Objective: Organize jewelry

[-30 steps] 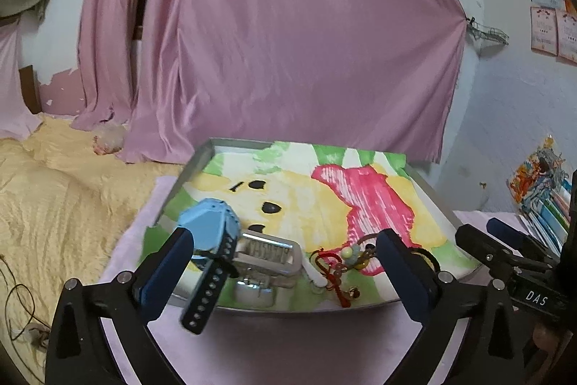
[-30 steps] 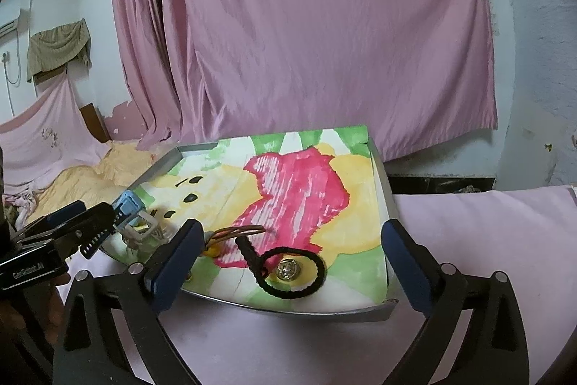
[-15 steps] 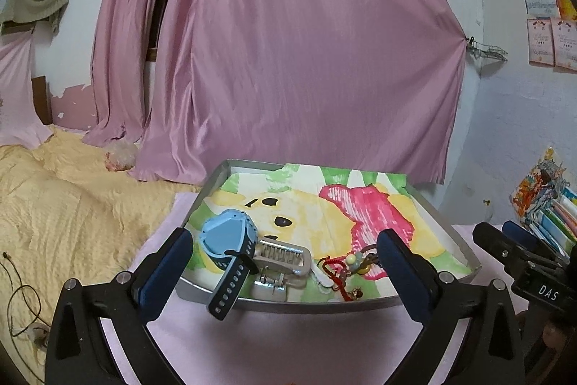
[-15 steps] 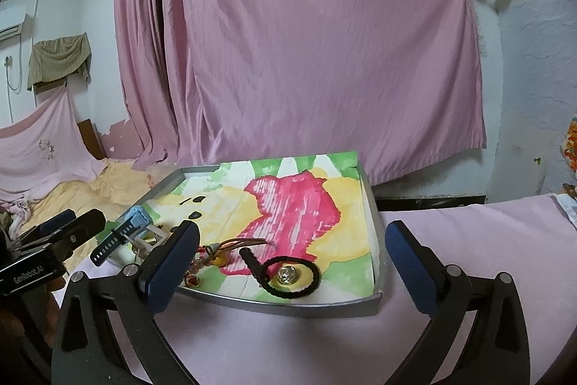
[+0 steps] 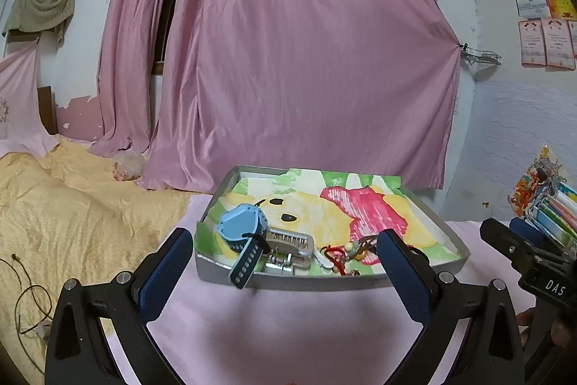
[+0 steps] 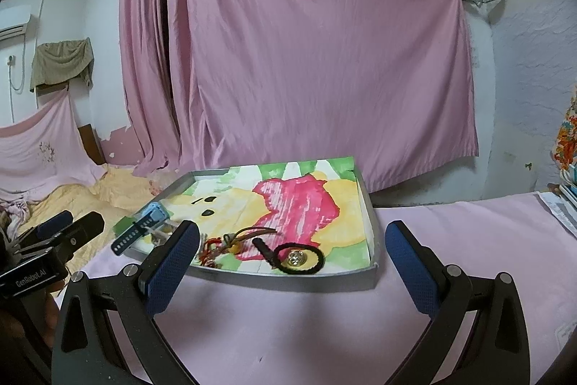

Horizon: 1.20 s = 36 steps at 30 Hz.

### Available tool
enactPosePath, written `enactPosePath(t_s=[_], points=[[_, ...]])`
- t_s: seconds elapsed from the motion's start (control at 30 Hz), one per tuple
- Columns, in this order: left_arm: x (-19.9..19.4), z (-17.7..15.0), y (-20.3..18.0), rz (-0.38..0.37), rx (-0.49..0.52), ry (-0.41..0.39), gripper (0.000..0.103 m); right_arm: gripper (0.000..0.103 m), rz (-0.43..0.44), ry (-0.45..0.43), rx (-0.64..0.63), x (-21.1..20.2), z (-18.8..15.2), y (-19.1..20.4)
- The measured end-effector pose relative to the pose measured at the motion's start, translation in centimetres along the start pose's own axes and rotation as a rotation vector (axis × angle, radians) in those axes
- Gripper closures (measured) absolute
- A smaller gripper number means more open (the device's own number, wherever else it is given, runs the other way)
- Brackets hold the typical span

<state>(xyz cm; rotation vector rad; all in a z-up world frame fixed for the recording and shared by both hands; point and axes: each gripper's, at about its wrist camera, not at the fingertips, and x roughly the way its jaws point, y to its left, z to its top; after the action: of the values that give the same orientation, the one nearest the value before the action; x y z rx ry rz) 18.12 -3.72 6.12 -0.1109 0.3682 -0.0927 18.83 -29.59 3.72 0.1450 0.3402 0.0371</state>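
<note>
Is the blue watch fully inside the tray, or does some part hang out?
Partly out. The blue watch body sits inside the tray, but its dark strap hangs over the near rim, above the pink cloth.

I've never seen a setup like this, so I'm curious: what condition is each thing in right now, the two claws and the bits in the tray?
left gripper: open, empty, short of the tray
right gripper: open, empty
tray: on the pink cloth, lined with a painted sheet
blue watch: in the tray, strap hanging over the near rim
black band: lying flat, looped around a small shiny piece
red cord charm: tangled, in the tray
</note>
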Motion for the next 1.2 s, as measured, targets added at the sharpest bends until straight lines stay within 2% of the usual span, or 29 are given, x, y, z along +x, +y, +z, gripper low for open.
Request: enactPosePath(t_s=[0.63,1.0,1.2], points=[[-8.0,-3.4,0.7,0.04,0.021,-0.041,0.001,0.002,0.02,-0.069,-0.043,-9.2,-3.3,1.8],[-11.3,-6.0,1.0,0.064,0.03,-0.065,0.001,0.002,0.025,-0.087,-0.047,-12.0,-6.3,1.7],[-12.4,-7.5,1.5,0.052,0.012,-0.06,0.001,0.002,0.014,-0.098,-0.058,-13.2,-7.8,1.8]])
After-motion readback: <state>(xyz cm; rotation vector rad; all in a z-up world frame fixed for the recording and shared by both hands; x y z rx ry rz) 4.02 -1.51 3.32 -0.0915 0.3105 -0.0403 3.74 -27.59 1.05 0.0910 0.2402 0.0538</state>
